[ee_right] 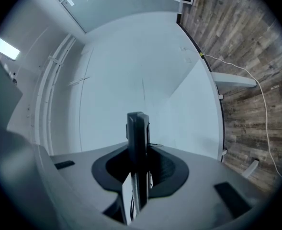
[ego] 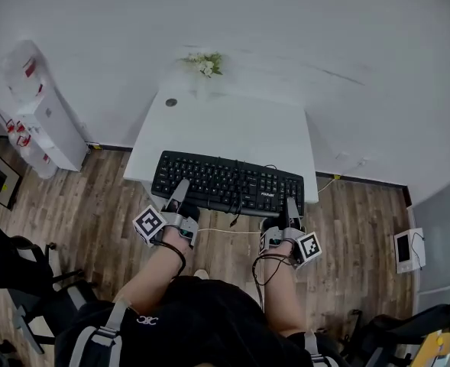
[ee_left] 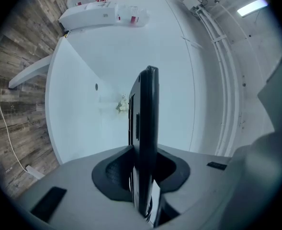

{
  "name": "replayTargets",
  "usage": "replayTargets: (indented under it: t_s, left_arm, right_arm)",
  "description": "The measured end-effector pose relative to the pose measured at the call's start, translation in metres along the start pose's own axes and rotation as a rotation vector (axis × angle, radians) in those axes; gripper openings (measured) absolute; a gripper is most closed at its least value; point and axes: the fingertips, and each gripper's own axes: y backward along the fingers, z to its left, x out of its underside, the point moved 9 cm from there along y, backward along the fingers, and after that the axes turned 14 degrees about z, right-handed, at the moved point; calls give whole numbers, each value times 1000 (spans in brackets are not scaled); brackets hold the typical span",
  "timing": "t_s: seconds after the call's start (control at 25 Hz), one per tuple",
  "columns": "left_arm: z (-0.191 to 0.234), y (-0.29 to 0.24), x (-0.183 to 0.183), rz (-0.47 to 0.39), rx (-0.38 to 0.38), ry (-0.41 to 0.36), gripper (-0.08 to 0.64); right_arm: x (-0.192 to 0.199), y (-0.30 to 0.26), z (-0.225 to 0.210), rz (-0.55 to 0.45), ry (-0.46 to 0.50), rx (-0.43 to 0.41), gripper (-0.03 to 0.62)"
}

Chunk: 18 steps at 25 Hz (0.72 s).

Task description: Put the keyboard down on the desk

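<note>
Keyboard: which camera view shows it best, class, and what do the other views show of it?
The head view: the whole keyboard shows face-up at the front of the desk. Each gripper view shows only its thin edge, clamped in the jaws.

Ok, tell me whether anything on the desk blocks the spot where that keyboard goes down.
Nothing visible does. The white desk is bare beyond the keyboard, which the left gripper and right gripper clamp by its near edge. The flowers and a small round dark spot sit toward the far edge, well clear.
</note>
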Motion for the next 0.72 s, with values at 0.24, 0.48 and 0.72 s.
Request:
replayTargets:
  t_s: [0.24, 0.48, 0.72]
  left_arm:
    - [13, -28, -32, 25, -14, 21, 78]
    - [24, -44, -50, 49, -23, 30, 78]
    - [40, -64, -64, 47, -39, 59, 78]
  right_arm:
    - [1, -33, -13, -25, -7, 9, 74]
    - [-1, -53, -23, -37, -17, 12, 75]
    - [-11, -81, -34, -33, -17, 27, 77]
